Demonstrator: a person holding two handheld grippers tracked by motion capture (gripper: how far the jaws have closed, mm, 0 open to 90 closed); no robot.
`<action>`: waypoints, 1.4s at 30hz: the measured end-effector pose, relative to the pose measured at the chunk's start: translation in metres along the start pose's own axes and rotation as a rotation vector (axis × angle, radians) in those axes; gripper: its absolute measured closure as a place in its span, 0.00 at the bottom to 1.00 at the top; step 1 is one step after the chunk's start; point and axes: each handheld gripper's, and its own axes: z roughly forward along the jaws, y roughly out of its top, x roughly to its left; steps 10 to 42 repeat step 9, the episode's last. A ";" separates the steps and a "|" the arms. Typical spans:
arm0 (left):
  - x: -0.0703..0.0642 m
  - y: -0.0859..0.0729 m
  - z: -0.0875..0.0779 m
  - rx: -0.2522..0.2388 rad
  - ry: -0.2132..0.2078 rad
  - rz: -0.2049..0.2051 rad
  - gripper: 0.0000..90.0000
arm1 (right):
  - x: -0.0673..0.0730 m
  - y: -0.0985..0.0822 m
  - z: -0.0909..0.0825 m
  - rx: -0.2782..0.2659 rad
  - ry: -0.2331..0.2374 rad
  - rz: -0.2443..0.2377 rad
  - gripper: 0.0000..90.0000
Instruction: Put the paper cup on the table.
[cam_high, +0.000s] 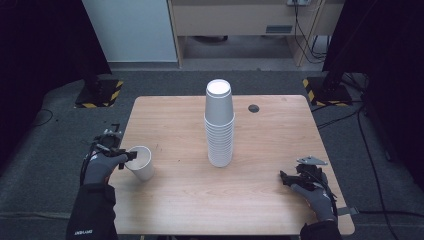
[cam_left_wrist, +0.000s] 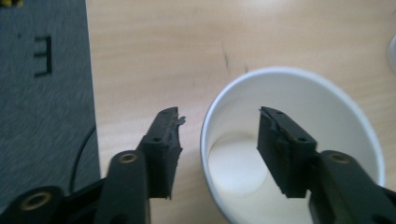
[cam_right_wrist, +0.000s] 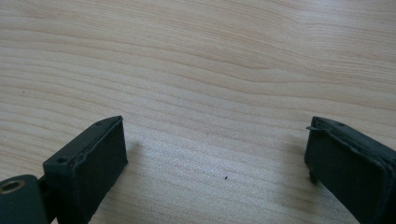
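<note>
- Paper cup (cam_left_wrist: 299, 140) upright near left edge of wooden bench (cam_high: 180, 200), well apart from tall inverted cup stack (cam_high: 219, 125).
- Left gripper (cam_left_wrist: 217, 135) parted, straddling cup wall without pressing: one jaw inside, one outside.
- Risk: withdrawing at a tilt hooks rim, tipping cup.
- Right gripper (cam_right_wrist: 215, 149) spread wide over bare wood, idle.

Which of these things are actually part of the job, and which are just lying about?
Part of the job:
- single paper cup, its rim between the left gripper jaws
- tall cup stack

Just lying about:
- dark round cap set in the table
- striped stand bases on the floor
</note>
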 end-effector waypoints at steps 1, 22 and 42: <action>0.001 -0.004 -0.001 -0.044 -0.011 -0.003 0.54 | 0.000 0.000 0.000 0.000 0.000 0.000 0.07; 0.001 -0.038 -0.013 -0.380 -0.005 -0.001 0.50 | 0.000 0.000 0.000 0.000 -0.002 0.001 0.06; 0.001 -0.038 -0.013 -0.380 -0.005 -0.001 0.50 | 0.000 0.000 0.000 0.000 -0.002 0.001 0.06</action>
